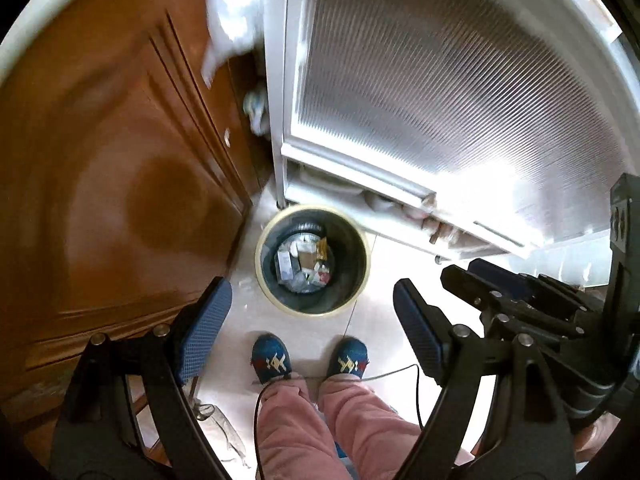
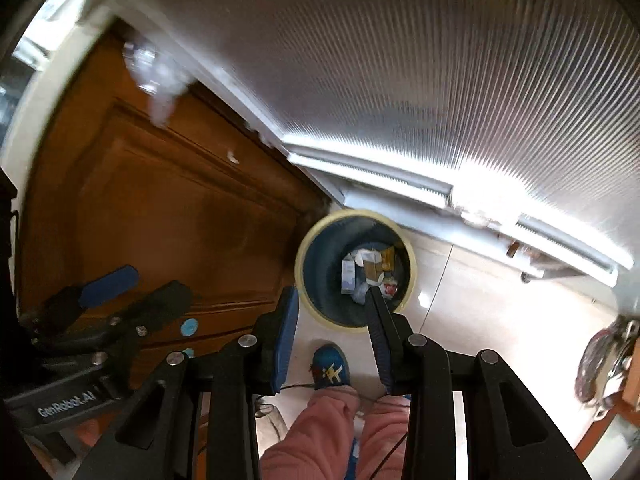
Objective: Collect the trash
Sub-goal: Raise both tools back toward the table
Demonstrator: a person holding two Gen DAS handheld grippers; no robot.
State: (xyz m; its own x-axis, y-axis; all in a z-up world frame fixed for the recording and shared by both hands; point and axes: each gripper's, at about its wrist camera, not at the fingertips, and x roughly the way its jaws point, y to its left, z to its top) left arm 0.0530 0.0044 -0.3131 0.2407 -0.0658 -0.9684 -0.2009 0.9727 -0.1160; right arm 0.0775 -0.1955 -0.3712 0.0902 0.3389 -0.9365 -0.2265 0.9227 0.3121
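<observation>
A round bin with a pale rim (image 1: 262, 240) stands on the tiled floor far below both grippers, with dark inner walls. Several pieces of trash (image 1: 304, 264) lie at its bottom: small boxes, wrappers and crumpled clear plastic. My left gripper (image 1: 312, 292) points steeply down over the bin, open wide, with nothing between its blue pads. In the right wrist view the bin (image 2: 301, 276) and its trash (image 2: 368, 268) lie just past my right gripper (image 2: 331, 294), whose jaws stand apart and empty. Each gripper shows beside the other: the right gripper (image 1: 476, 270), the left gripper (image 2: 140, 286).
A brown wooden door (image 1: 120, 200) stands left of the bin and a ribbed glass sliding door (image 1: 440, 80) behind it. A person's feet in blue slippers (image 1: 272, 360) and pink trousers (image 1: 296, 432) stand before the bin. A cable (image 1: 384, 374) crosses the floor. Clear plastic (image 1: 224, 428) lies by the door.
</observation>
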